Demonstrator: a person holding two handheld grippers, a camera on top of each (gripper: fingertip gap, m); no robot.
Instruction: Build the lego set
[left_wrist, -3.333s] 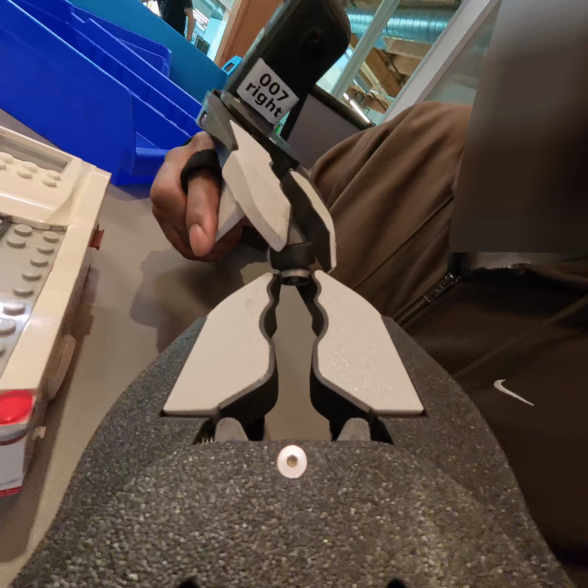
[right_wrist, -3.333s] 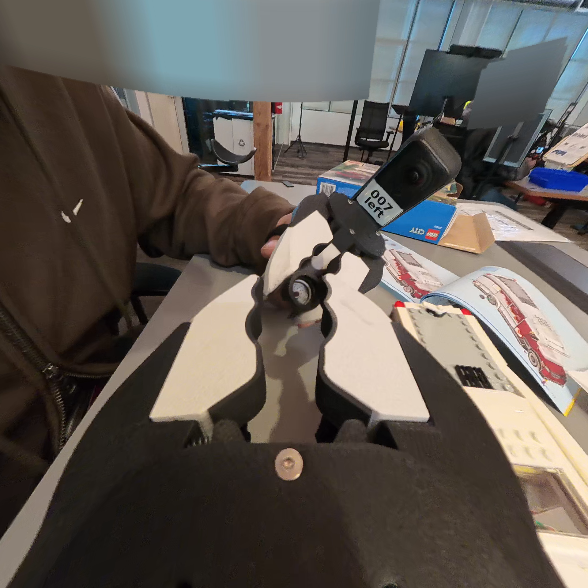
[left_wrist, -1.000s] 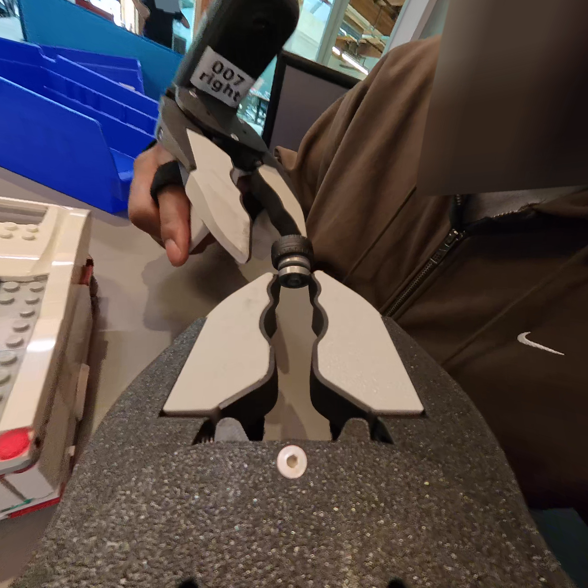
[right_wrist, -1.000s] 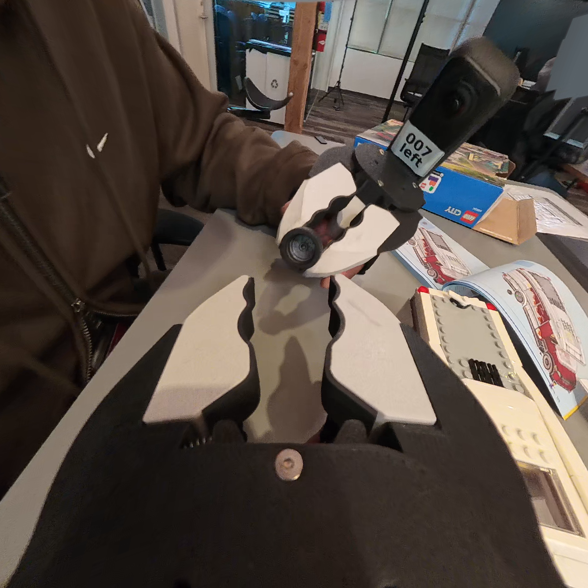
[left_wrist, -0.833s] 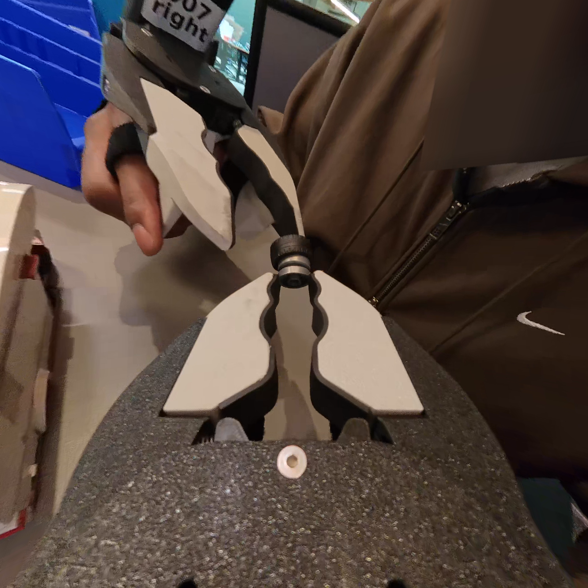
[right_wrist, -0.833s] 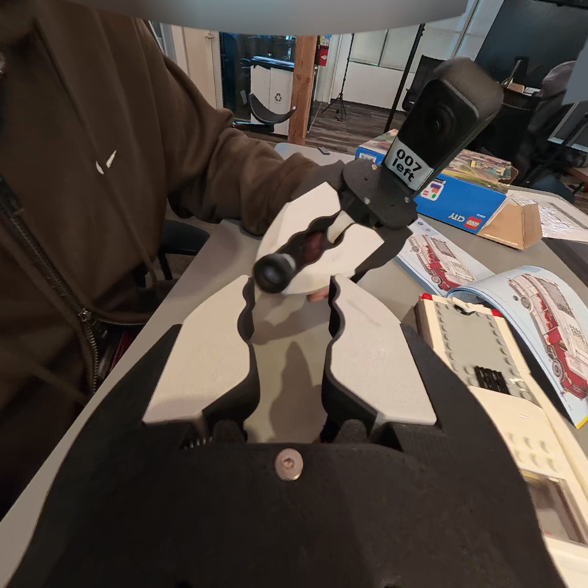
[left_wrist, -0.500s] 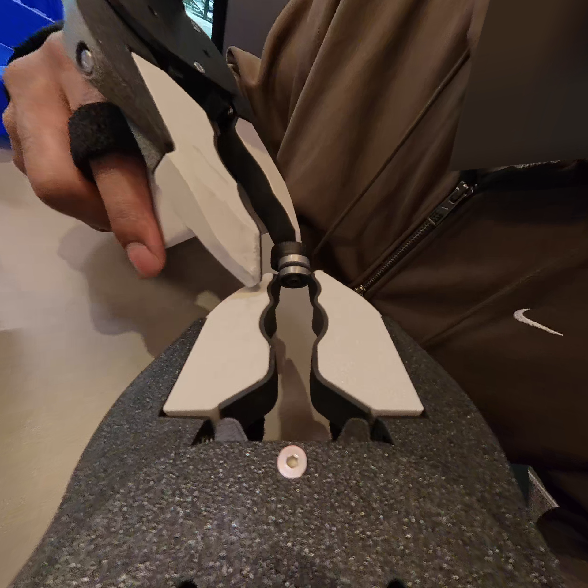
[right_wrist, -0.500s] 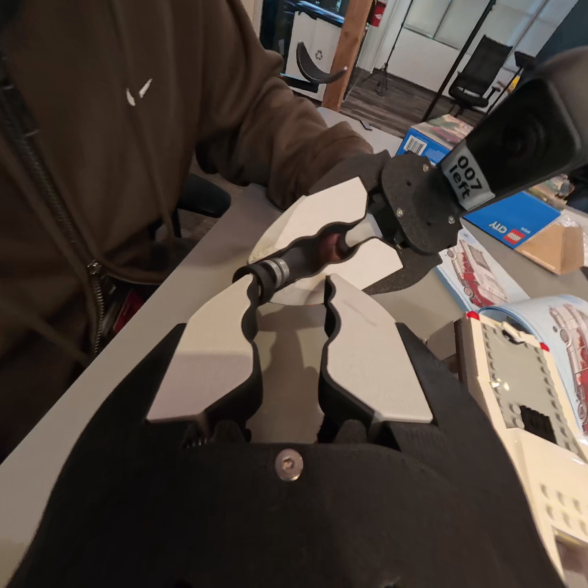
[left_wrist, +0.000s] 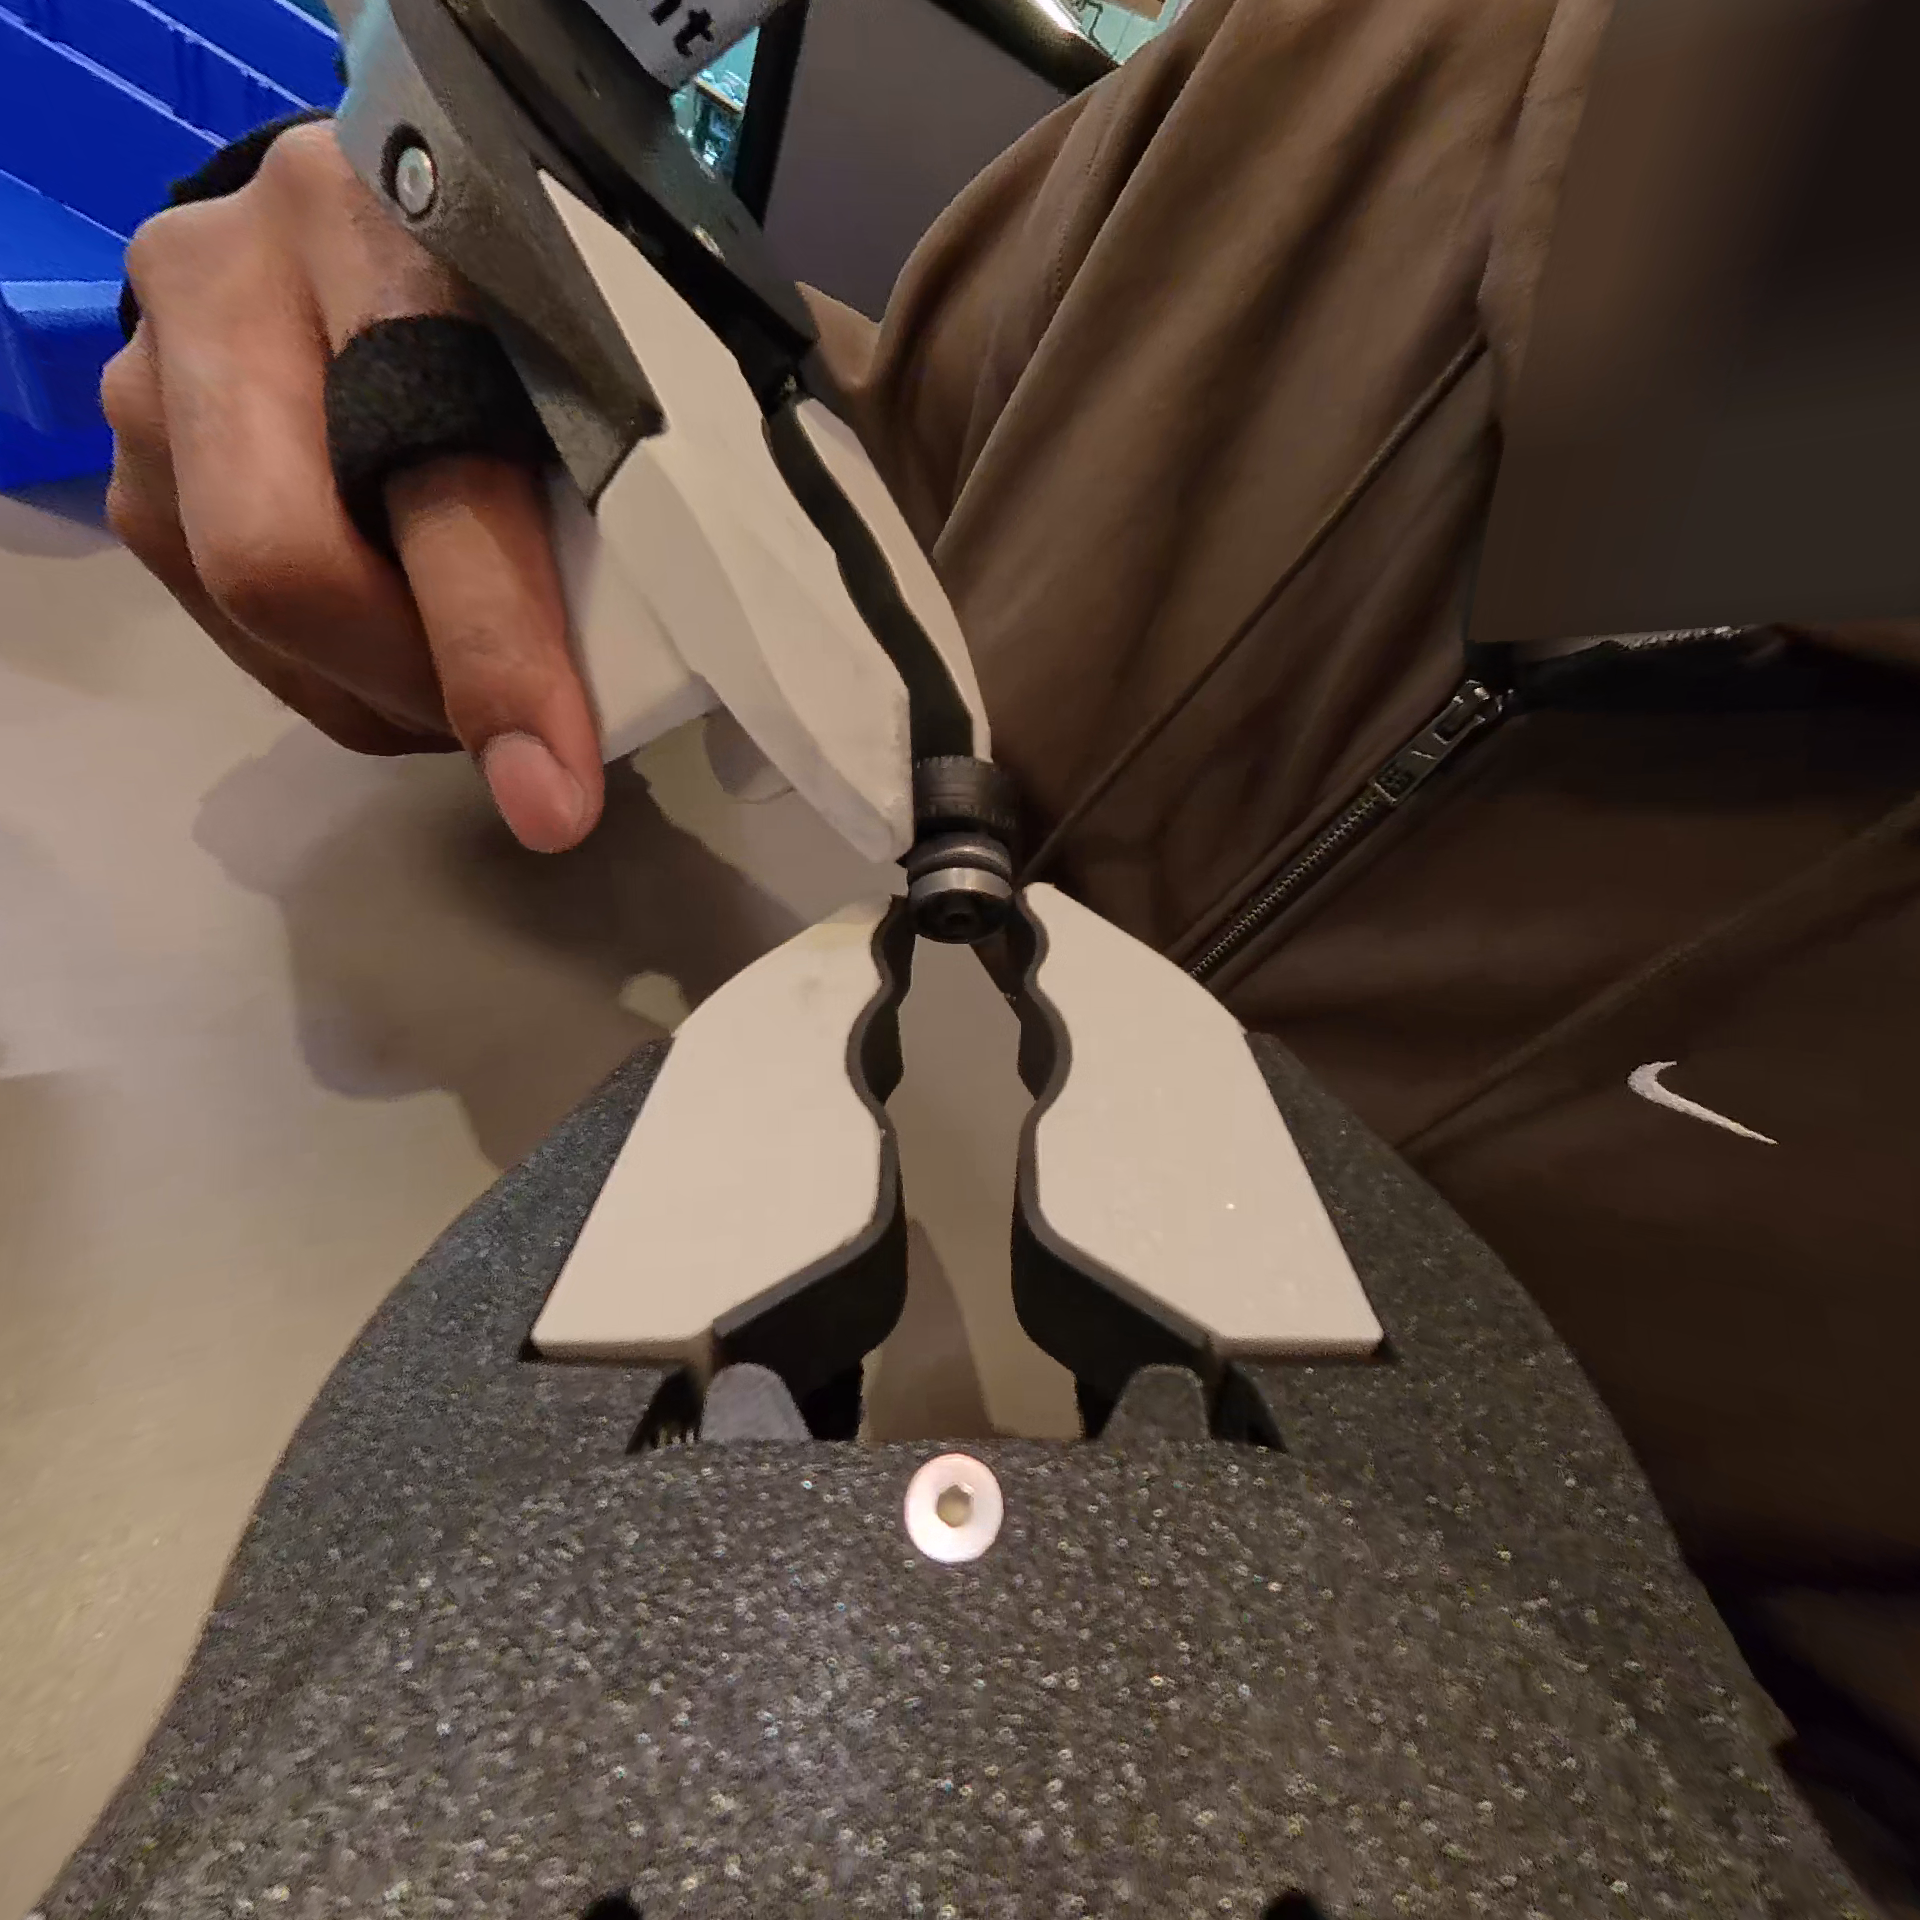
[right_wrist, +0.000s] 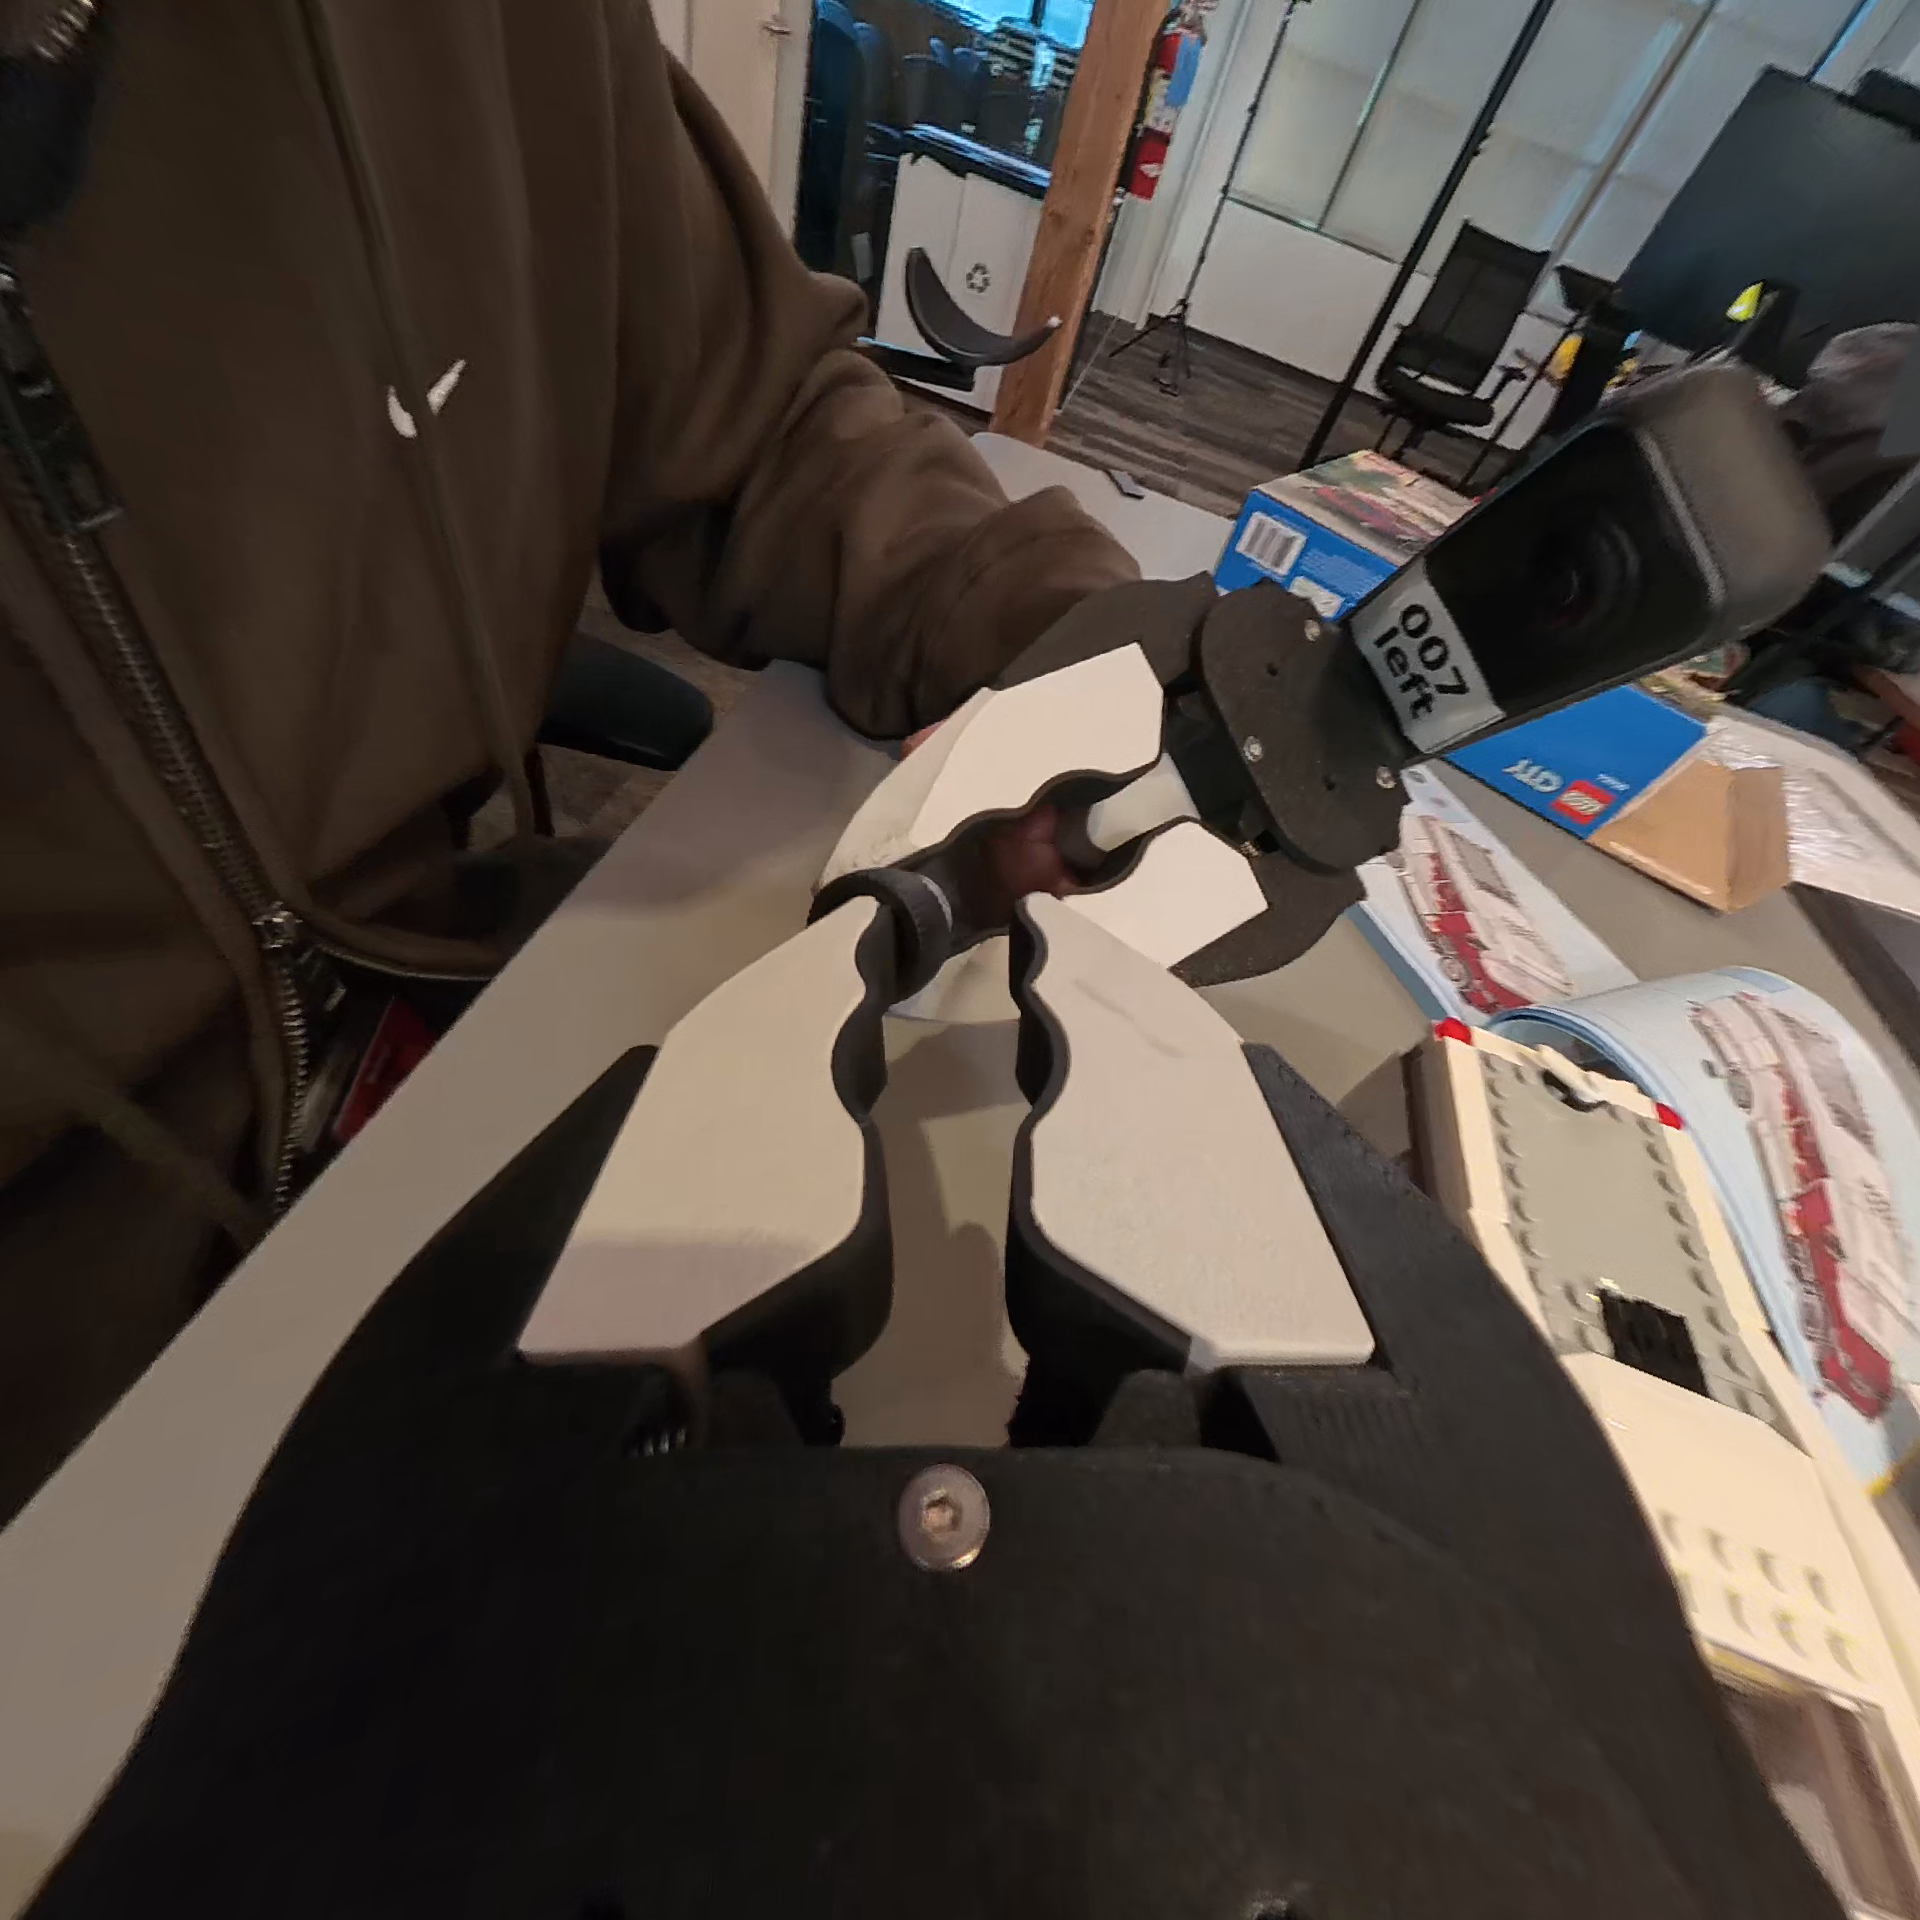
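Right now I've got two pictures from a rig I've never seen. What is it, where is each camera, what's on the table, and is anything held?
There is no robot arm. A person in a brown hoodie holds a two-finger gripper in each hand, and each gripper has a camera looking along its fingers. The left gripper pinches a small black wheel piece at its tips. The right gripper, held by a hand, faces it, with its fingers around the same piece's far tyre. I can't tell whether they press on it. On the grey table are a cream brick-built model, an open instruction booklet and a blue box.
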